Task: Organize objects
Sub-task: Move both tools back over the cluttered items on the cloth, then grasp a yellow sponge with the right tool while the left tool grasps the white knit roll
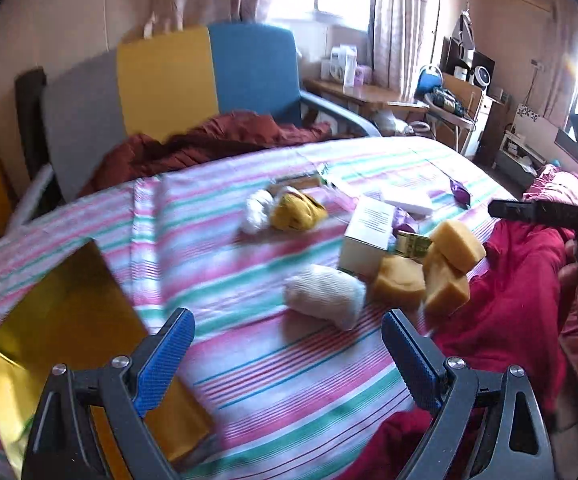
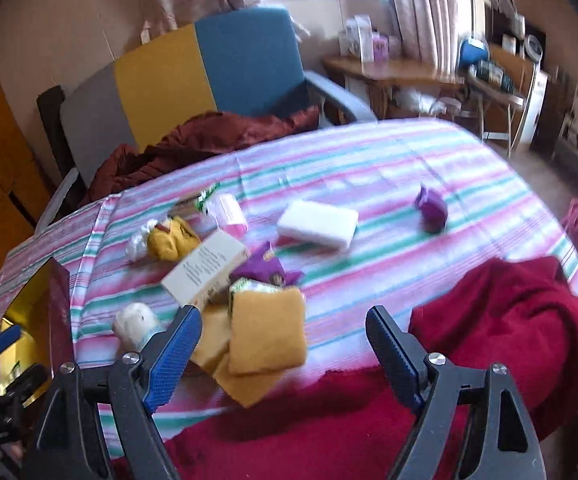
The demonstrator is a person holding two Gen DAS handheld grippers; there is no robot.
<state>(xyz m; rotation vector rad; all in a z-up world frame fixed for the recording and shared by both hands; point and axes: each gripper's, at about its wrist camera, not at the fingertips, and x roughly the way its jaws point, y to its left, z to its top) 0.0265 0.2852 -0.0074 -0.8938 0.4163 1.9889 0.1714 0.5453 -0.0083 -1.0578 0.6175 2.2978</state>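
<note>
Mustard sponge blocks (image 2: 267,330) heaped just right of the cream carton (image 2: 205,272), on the striped bed (image 2: 389,168). Both claws, left (image 1: 289,344) and right (image 2: 285,344), gaping wide, empty. Best to single out the top block, approaching squarely, closing gently.

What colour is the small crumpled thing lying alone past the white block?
Purple, clearest in the right wrist view.
</note>
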